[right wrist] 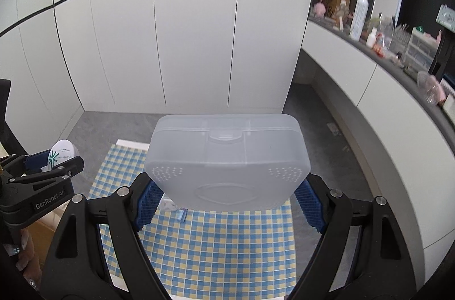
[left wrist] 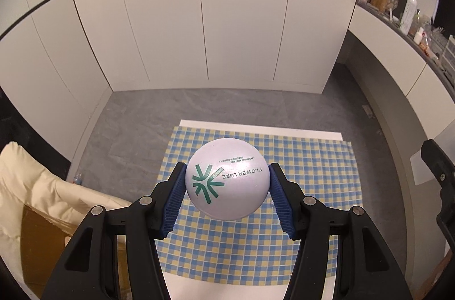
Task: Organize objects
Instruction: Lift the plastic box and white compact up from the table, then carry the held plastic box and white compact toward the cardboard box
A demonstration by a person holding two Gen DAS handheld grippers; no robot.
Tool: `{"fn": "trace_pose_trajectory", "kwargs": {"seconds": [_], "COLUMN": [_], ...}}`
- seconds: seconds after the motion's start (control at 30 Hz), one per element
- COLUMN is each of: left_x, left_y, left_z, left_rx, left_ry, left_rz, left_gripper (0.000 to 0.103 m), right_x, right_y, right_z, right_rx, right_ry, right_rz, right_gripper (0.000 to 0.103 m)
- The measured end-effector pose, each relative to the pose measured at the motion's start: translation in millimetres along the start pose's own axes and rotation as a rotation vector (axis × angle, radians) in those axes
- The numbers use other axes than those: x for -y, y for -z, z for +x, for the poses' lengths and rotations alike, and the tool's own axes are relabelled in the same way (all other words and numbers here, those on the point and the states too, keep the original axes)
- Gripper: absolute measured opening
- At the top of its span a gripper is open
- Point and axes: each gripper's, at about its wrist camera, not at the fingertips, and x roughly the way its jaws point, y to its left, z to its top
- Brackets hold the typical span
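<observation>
My left gripper (left wrist: pixel 227 186) is shut on a round white powder compact (left wrist: pixel 227 179) with a green star logo, held in the air above the blue-and-yellow checked cloth (left wrist: pixel 312 172). Its blue pads (left wrist: pixel 175 199) press the compact's two sides. In the right wrist view, my right gripper (right wrist: pixel 227 200) is shut on a frosted translucent plastic box (right wrist: pixel 226 158) with a closed lid, also lifted above the checked cloth (right wrist: pixel 213 243). The left gripper (right wrist: pixel 61 160) with the compact (right wrist: pixel 61 153) shows at that view's left edge. Part of the right gripper's black body (left wrist: pixel 438 180) shows at the right edge of the left wrist view.
Small items (right wrist: pixel 173 207) lie on the cloth under the box. White cabinet doors (left wrist: pixel 199 16) stand behind the grey floor (left wrist: pixel 136 124). A curved counter (right wrist: pixel 378 58) at right holds bottles and clutter. A cream cushion (left wrist: pixel 37 186) and a cardboard box (left wrist: pixel 42 243) are at left.
</observation>
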Motion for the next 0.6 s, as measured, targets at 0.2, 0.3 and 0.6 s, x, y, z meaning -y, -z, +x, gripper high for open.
{"fn": "trace_pose_trajectory", "kwargs": {"seconds": [0.2,0.3,0.6], "left_x": [3,3,12], "left_y": [-9,-11,-20], "left_z": [-31,-49,-88], "left_rx": [0.022,0.033,0.077], "left_ry": [0.004,0.019,0.018], "left_rz": [0.008,-0.001,0.014], "left_gripper": [0.058,0.057,0.057], "right_x": [4,7,9], "right_y": [-21,-28,-38], "right_z": [-29,-43,-71], "right_rx": [0.023,0.031,0.041], "right_ry": [0.009,0.014,0.015], "right_rz": [-0.004,-0.004,-0.006], "right_gripper": [0.084,0.084,0.084]}}
